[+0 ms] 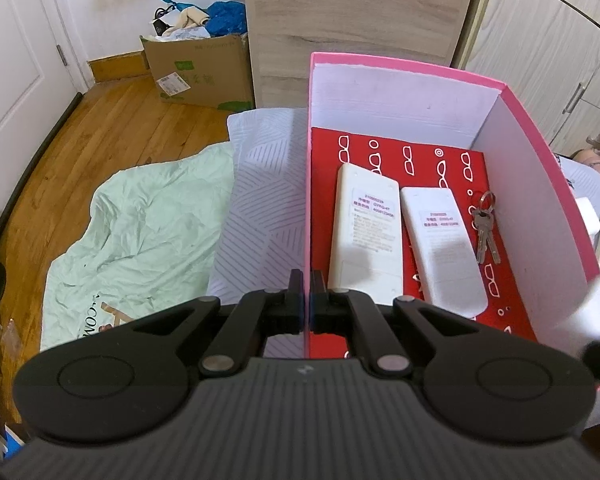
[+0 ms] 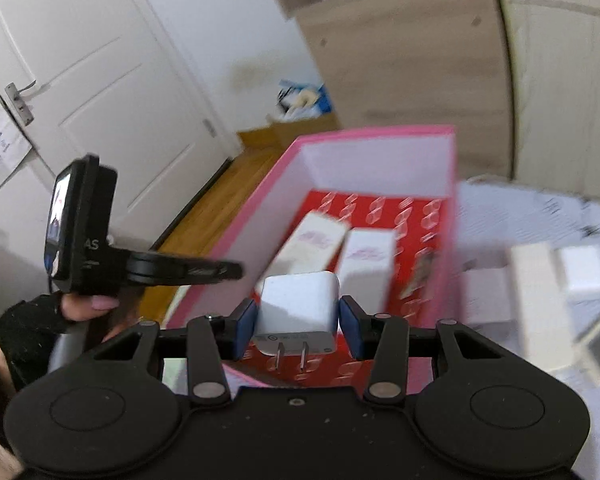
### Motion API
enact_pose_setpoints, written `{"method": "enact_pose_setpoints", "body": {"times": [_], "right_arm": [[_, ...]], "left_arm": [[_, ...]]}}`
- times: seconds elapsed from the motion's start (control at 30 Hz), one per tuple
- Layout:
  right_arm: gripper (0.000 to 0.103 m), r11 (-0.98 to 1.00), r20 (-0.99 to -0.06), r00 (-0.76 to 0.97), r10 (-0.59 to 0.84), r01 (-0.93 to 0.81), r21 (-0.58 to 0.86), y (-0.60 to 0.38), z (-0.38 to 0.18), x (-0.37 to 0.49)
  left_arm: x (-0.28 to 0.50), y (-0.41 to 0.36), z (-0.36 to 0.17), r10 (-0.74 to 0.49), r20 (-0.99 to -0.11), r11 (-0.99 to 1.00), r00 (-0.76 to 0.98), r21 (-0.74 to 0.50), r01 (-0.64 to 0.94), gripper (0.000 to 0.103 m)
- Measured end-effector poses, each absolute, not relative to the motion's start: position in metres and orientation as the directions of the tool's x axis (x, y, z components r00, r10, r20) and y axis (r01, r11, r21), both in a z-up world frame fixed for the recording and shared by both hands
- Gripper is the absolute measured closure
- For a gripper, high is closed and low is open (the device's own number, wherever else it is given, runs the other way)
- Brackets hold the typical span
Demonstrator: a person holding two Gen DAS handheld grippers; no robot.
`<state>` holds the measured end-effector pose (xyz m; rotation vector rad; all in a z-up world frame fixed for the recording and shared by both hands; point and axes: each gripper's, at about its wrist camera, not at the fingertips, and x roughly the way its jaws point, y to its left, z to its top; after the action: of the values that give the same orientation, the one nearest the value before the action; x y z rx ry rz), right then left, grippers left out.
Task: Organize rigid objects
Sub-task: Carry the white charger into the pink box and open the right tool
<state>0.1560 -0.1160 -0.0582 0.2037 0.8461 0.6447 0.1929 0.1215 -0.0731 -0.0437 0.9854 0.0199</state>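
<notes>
Left claw [image 1: 306, 300] clamped on left wall of pink box [image 1: 309, 184], which sits on the bed [image 1: 260, 200]. Inside, on red liner: two white remotes [image 1: 366, 232] side by side w/ keys [image 1: 485, 224] just beside them, near right wall. Right claw [image 2: 298, 314] clamped on white charger plug [image 2: 298, 308], prongs toward camera, held over box's near edge.

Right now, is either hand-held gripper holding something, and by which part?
The right hand-held gripper clamps a white charger plug by its two side faces, prongs toward the camera. The left hand-held gripper pinches the pink box by its left wall.
</notes>
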Motion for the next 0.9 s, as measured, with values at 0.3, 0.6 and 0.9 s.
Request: {"method": "enact_pose_setpoints", "body": {"times": [0.3, 0.6, 0.9], "right_arm": [[0.053, 0.793, -0.718, 0.344, 0.605, -0.334, 0.509, -0.066, -0.107, 0.194], [0.050, 0.816, -0.771, 0.277, 0.573, -0.281, 0.505, -0.040, -0.130, 0.207], [0.050, 0.762, -0.705, 0.294, 0.645, -0.313, 0.567, -0.063, -0.102, 0.202]], "left_arm": [[0.192, 0.134, -0.075, -0.065, -0.832, 0.994, 0.551, -0.106, -0.042, 0.099], [0.191, 0.138, -0.076, -0.094, -0.827, 0.992, 0.555, -0.128, -0.021, 0.098], [0.191, 0.141, -0.077, -0.104, -0.826, 0.991, 0.555, -0.136, -0.018, 0.097]]}}
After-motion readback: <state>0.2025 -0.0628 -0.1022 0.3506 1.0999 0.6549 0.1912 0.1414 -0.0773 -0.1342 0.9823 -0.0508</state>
